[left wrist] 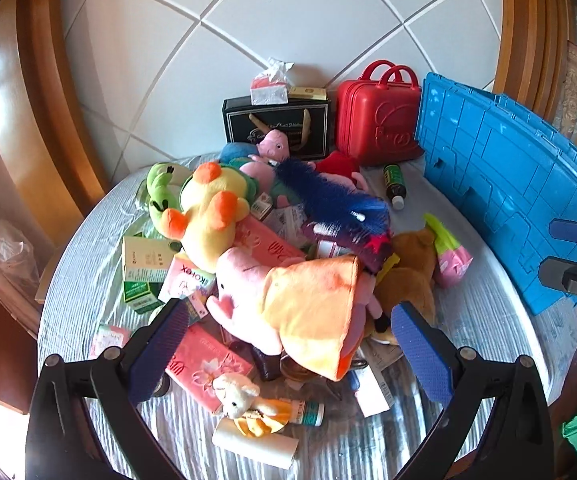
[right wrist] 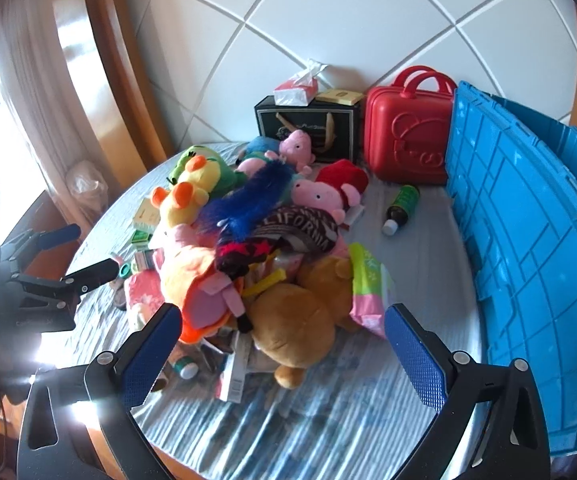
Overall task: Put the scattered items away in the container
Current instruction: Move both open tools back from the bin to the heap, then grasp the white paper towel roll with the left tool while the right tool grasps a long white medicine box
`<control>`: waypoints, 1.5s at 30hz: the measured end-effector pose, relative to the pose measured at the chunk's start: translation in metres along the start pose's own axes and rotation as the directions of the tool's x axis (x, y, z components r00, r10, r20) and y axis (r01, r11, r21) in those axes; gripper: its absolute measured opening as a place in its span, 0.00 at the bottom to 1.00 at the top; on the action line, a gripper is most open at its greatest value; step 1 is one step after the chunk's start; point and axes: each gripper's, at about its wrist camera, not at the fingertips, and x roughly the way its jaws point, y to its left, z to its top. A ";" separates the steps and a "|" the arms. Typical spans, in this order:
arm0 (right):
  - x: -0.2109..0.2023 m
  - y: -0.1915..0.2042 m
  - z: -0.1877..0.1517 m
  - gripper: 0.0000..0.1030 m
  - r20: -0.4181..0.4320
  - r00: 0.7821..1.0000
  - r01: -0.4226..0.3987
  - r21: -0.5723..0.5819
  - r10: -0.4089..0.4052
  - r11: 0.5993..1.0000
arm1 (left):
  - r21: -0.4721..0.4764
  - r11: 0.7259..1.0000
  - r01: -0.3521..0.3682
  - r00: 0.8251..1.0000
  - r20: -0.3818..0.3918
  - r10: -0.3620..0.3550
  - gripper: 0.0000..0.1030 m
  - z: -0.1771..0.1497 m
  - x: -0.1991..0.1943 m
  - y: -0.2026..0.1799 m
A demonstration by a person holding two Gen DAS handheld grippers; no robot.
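Observation:
A heap of plush toys and small packs lies on a round cloth-covered table (left wrist: 484,320). A pink pig plush in an orange dress (left wrist: 300,304) lies just ahead of my left gripper (left wrist: 288,344), which is open and empty above it. A brown bear plush (right wrist: 296,320) lies between the fingers of my right gripper (right wrist: 284,344), which is open and empty. The blue plastic crate (left wrist: 508,184) stands at the table's right side; it also shows in the right wrist view (right wrist: 528,240). A yellow duck plush (left wrist: 208,216) and a blue fuzzy toy (left wrist: 328,196) lie in the heap.
A red case (left wrist: 376,120) and a black box (left wrist: 276,128) with a tissue pack stand at the back by the tiled wall. A green bottle (right wrist: 400,208) lies near the crate. Wooden frames flank both sides. The other gripper shows at each view's edge (right wrist: 68,264).

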 end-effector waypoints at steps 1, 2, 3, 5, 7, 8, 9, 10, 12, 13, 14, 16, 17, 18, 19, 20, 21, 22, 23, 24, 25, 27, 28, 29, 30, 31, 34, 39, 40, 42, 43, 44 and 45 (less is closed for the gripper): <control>0.004 0.005 -0.004 0.99 -0.012 1.000 0.000 -0.004 0.000 1.000 | -0.005 1.000 0.001 1.000 -0.012 -0.001 1.00 -0.007 0.002 0.004; 0.010 0.010 -0.008 0.99 -0.025 1.000 -0.001 -0.005 0.001 1.000 | -0.015 1.000 0.004 1.000 -0.025 -0.004 1.00 -0.014 0.004 0.008; 0.015 0.014 -0.013 0.99 -0.039 0.999 -0.004 -0.008 0.004 1.000 | -0.029 1.000 0.007 0.999 -0.039 -0.009 1.00 -0.021 0.006 0.013; 0.027 0.026 -0.023 0.99 -0.069 0.998 -0.005 -0.025 0.003 1.000 | -0.056 0.998 0.009 0.998 -0.067 -0.013 1.00 -0.034 0.011 0.020; 0.036 0.035 -0.032 0.99 -0.091 0.996 -0.009 -0.031 0.006 0.999 | -0.067 0.998 0.002 0.995 -0.094 -0.008 0.98 -0.047 0.017 0.025; 0.041 0.039 -0.037 0.99 -0.101 0.995 -0.010 -0.031 0.007 0.999 | -0.072 0.997 -0.006 0.994 -0.107 -0.001 0.97 -0.053 0.020 0.028; 0.046 0.043 -0.041 0.99 -0.112 0.994 -0.010 -0.030 0.007 0.999 | -0.078 0.997 -0.014 0.993 -0.120 0.005 0.96 -0.061 0.022 0.032; 0.050 0.047 -0.046 0.99 -0.124 0.992 -0.012 -0.031 0.008 0.999 | -0.087 0.996 -0.021 0.991 -0.135 0.009 0.95 -0.068 0.025 0.035; 0.059 0.053 -0.055 0.99 -0.146 0.989 -0.015 -0.036 0.010 0.999 | -0.105 0.994 -0.036 0.987 -0.162 0.019 0.92 -0.083 0.029 0.043; 0.063 0.056 -0.059 0.99 -0.158 0.987 -0.016 -0.040 0.009 0.999 | -0.113 0.993 -0.044 0.984 -0.176 0.023 0.91 -0.091 0.032 0.047; 0.067 0.059 -0.063 0.99 -0.168 0.986 -0.017 -0.044 0.010 0.999 | -0.121 0.992 -0.049 0.981 -0.191 0.025 0.90 -0.098 0.034 0.050; 0.074 0.063 -0.070 0.99 -0.182 0.983 -0.019 -0.047 0.010 0.999 | -0.139 0.989 -0.053 0.975 -0.222 0.020 0.90 -0.112 0.041 0.058; 0.078 0.065 -0.073 0.99 -0.190 0.982 -0.020 -0.046 0.011 0.999 | -0.150 0.987 -0.053 0.972 -0.235 0.017 0.89 -0.118 0.044 0.062; 0.082 0.067 -0.076 0.99 -0.198 0.980 -0.021 -0.047 0.011 0.999 | -0.161 0.986 -0.053 0.969 -0.246 0.012 0.88 -0.124 0.048 0.065; 0.085 0.069 -0.079 0.99 -0.206 0.978 -0.022 -0.049 0.011 0.999 | -0.171 0.984 -0.051 0.966 -0.257 0.006 0.87 -0.129 0.052 0.067; 0.090 0.071 -0.083 0.99 -0.215 0.977 -0.022 -0.054 0.010 0.998 | -0.182 0.982 -0.047 0.964 -0.268 -0.003 0.87 -0.133 0.056 0.068; 0.093 0.072 -0.086 0.99 -0.222 0.975 -0.024 -0.057 0.011 0.998 | -0.190 0.981 -0.042 0.961 -0.276 -0.012 0.86 -0.137 0.060 0.068; 0.097 0.074 -0.089 0.99 -0.228 0.974 -0.026 -0.059 0.012 0.998 | -0.194 0.980 -0.038 0.958 -0.285 -0.019 0.86 -0.141 0.064 0.067; 0.101 0.076 -0.092 0.99 -0.235 0.972 -0.027 -0.061 0.012 0.998 | -0.194 0.980 -0.035 0.955 -0.296 -0.024 0.86 -0.145 0.069 0.065; 0.105 0.078 -0.095 0.99 -0.240 0.971 -0.027 -0.063 0.011 0.998 | -0.195 0.980 -0.033 0.951 -0.307 -0.029 0.86 -0.148 0.074 0.063; 0.109 0.079 -0.098 0.99 -0.246 0.969 -0.028 -0.064 0.011 0.998 | -0.197 0.980 -0.032 0.948 -0.317 -0.033 0.86 -0.152 0.079 0.061; 0.117 0.081 -0.103 0.99 -0.260 0.965 -0.029 -0.060 0.012 0.998 | -0.192 0.981 -0.038 0.942 -0.334 -0.029 0.85 -0.157 0.089 0.056; 0.120 0.082 -0.106 0.99 -0.264 0.965 -0.029 -0.059 0.012 0.998 | -0.186 0.982 -0.044 0.940 -0.341 -0.023 0.84 -0.159 0.094 0.053; 0.123 0.083 -0.108 0.99 -0.265 0.964 -0.030 -0.059 0.013 0.998 | -0.180 0.983 -0.049 0.937 -0.348 -0.017 0.83 -0.162 0.099 0.051; 0.127 0.083 -0.111 0.99 -0.267 0.964 -0.031 -0.060 0.014 0.998 | -0.176 0.983 -0.052 0.935 -0.355 -0.014 0.83 -0.164 0.104 0.050; 0.132 0.084 -0.113 0.99 -0.273 0.962 -0.029 -0.061 0.011 0.998 | -0.175 0.983 -0.053 0.932 -0.361 -0.014 0.83 -0.165 0.108 0.048; 0.152 0.082 -0.118 0.99 -0.302 0.953 -0.015 -0.052 -0.002 0.999 | -0.165 0.984 -0.071 0.930 -0.366 0.006 0.83 -0.165 0.119 0.046; 0.177 0.079 -0.120 0.93 -0.316 0.948 0.014 -0.034 -0.024 0.999 | -0.180 0.974 -0.140 0.903 -0.426 0.051 0.73 -0.178 0.135 0.062; 0.181 0.079 -0.120 0.88 -0.317 0.948 0.020 -0.034 -0.030 0.999 | -0.193 0.971 -0.144 0.904 -0.425 0.049 0.71 -0.181 0.135 0.067; 0.188 0.079 -0.119 0.81 -0.317 0.948 0.029 -0.030 -0.037 0.999 | -0.197 0.971 -0.137 0.902 -0.431 0.040 0.64 -0.188 0.135 0.077; 0.191 0.078 -0.118 0.76 -0.316 0.948 0.034 -0.029 -0.042 0.999 | -0.194 0.973 -0.125 0.902 -0.431 0.030 0.63 -0.191 0.135 0.080; 0.195 0.078 -0.118 0.73 -0.316 0.948 0.040 -0.028 -0.046 0.999 | -0.180 0.977 -0.114 0.906 -0.422 0.028 0.60 -0.192 0.134 0.082; 0.198 0.078 -0.117 0.69 -0.319 0.947 0.044 -0.027 -0.050 0.999 | -0.160 0.982 -0.104 0.908 -0.418 0.028 0.57 -0.193 0.133 0.082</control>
